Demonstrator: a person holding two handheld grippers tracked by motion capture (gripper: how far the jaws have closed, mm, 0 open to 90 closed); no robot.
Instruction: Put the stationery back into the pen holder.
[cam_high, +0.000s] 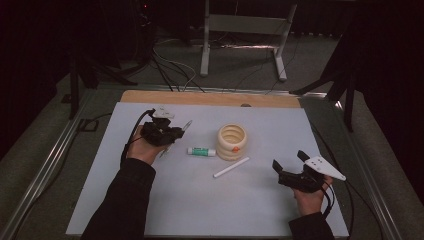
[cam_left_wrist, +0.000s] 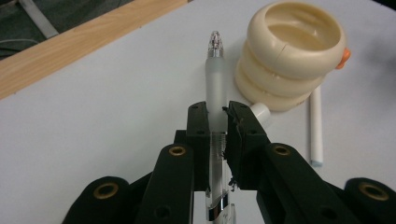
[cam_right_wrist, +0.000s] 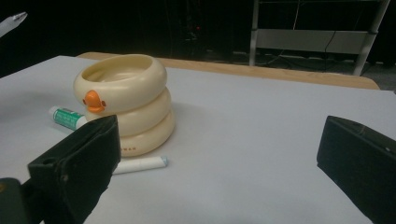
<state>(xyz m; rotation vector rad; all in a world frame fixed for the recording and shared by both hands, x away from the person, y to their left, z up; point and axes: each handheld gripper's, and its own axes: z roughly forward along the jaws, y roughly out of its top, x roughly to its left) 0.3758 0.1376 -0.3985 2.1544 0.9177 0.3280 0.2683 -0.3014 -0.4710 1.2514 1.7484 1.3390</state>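
While the left gripper clamps a frosted clear plastic pen left of the cream ringed duck-faced holder, a glue stick lies beside that holder. Right of it, the right gripper hangs with jaws apart, gripping nothing.

The desk has a pale grey top with a wooden strip at its far edge. On it stands a cream ringed duck holder. A glue stick lies just left of the holder, a white pen in front.
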